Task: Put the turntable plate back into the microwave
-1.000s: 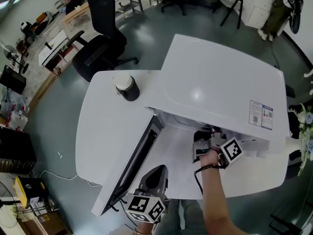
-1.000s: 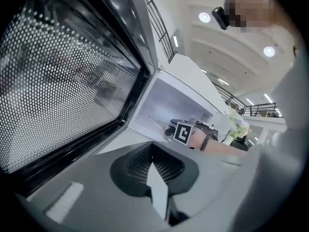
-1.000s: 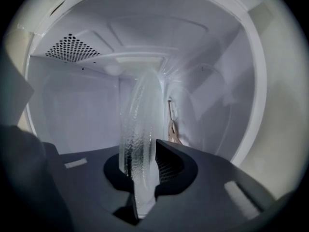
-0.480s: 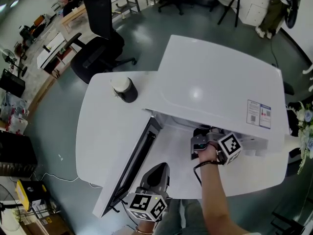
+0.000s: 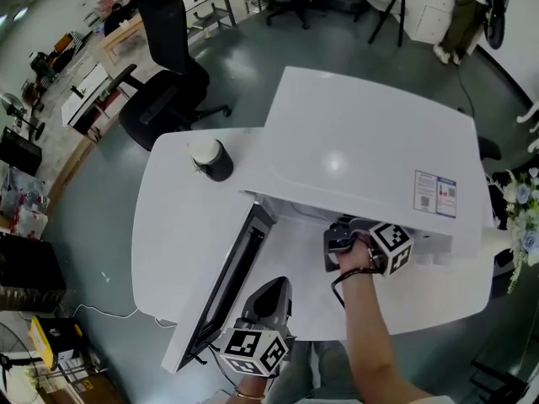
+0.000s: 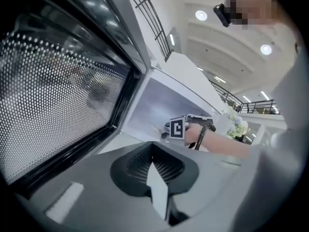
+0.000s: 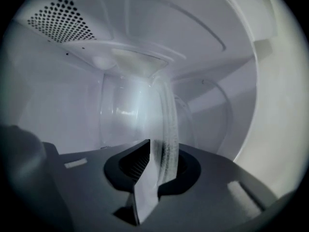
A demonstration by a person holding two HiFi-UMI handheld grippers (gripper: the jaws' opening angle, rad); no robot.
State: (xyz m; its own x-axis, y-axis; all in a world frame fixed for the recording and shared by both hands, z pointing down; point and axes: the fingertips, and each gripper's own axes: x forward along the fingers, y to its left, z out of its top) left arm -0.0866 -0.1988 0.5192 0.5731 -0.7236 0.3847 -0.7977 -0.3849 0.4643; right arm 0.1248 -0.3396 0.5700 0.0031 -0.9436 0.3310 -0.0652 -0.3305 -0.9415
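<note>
**Plate's inside the microwave, just not lying flat yet**

My right gripper (image 7: 158, 164) is clamped on the rim of the turntable plate (image 7: 137, 112), and both are already inside the microwave (image 5: 362, 154) cavity. The plate stands nearly on edge between the jaws, glass face off to the left in the right gripper view. Makes sense to me: the rim is about the only hold a thin clear disc gives a two-jaw gripper, and edge-on it passes through the opening easily. I can't see whether its lower edge touches the cavity floor, but it's clearly not seated.

My left gripper (image 6: 153, 167) is closed tight with nothing in it, parked low out front next to the open door (image 6: 63, 95). The door is swung wide to the left, so my right arm has a clear way in. The dark cup (image 5: 212, 158) on the table (image 5: 168, 225) sits well away from all that.

My guess for the next bit: tip the plate down flat and centre it before letting go. Glass is slick, so I'd go gently near the walls.
</note>
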